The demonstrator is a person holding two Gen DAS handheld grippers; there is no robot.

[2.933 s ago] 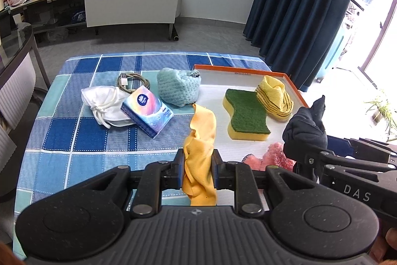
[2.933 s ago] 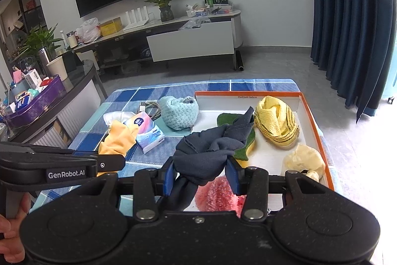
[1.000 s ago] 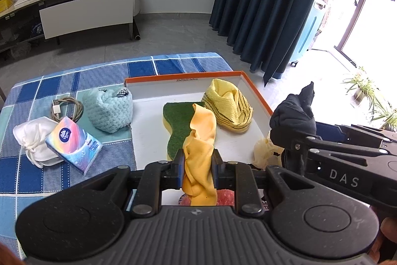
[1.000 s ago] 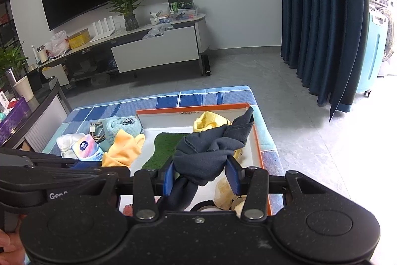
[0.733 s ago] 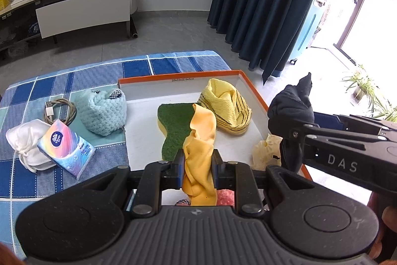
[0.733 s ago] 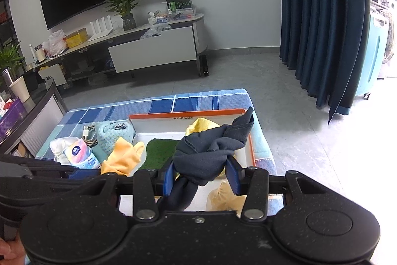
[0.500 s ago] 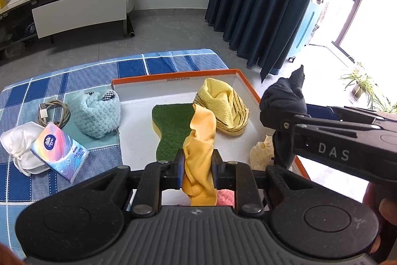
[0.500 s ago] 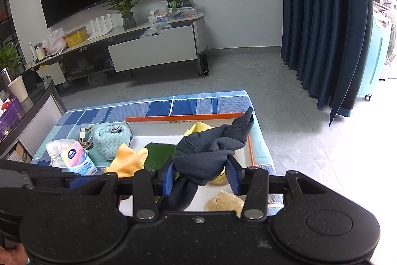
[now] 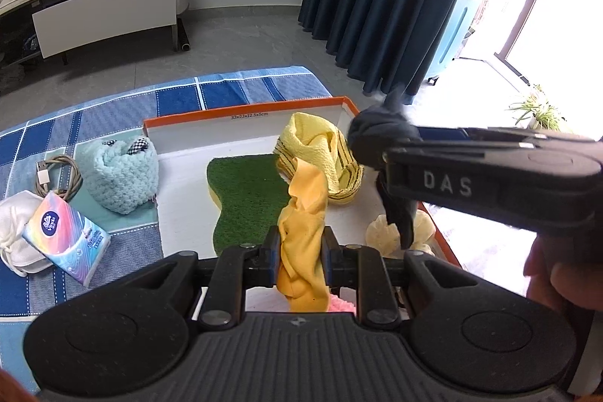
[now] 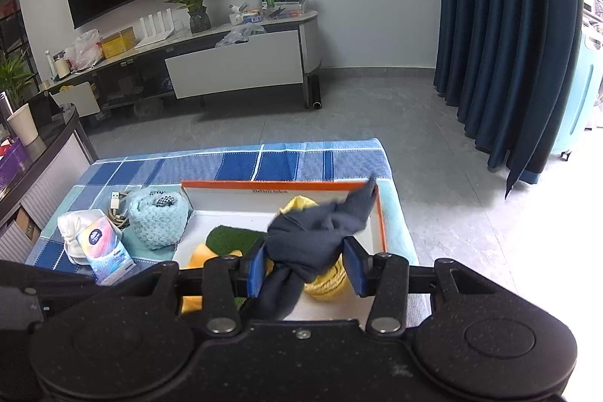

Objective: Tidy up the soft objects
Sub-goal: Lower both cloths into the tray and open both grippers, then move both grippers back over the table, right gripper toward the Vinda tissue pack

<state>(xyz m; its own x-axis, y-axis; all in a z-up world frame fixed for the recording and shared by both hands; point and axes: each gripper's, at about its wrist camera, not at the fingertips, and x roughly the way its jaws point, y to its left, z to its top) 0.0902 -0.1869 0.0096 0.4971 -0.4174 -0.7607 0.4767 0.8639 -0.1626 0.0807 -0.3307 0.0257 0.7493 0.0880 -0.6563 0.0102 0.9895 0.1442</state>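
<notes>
The left claw is clamped tight on a strip of soft orange-yellow cloth, whose long axis runs straight ahead along the fingers, its far end rising over the tray. The right claw grips a knotted dark navy cloth bundle between its blue pads; the bundle's long axis slants, one pointed tail aimed up and right toward the tray's far corner, the other hanging down below the jaws.

Just beyond both claws lies a shallow white tray with an orange rim, on a counter covered by a blue checked cloth. Ahead of the left claw in the tray sit a green-topped yellow scouring sponge and a folded yellow striped cloth.

Only the left wrist view shows a pale cream bundle in the tray under the navy cloth's hanging tail, a bit of pink fluffy fabric beneath the left claw, and the right claw's body from the side.

Left of the tray, on the counter, are a light blue knitted roll, a rainbow tissue pack, a white pouch and a coiled cable.
</notes>
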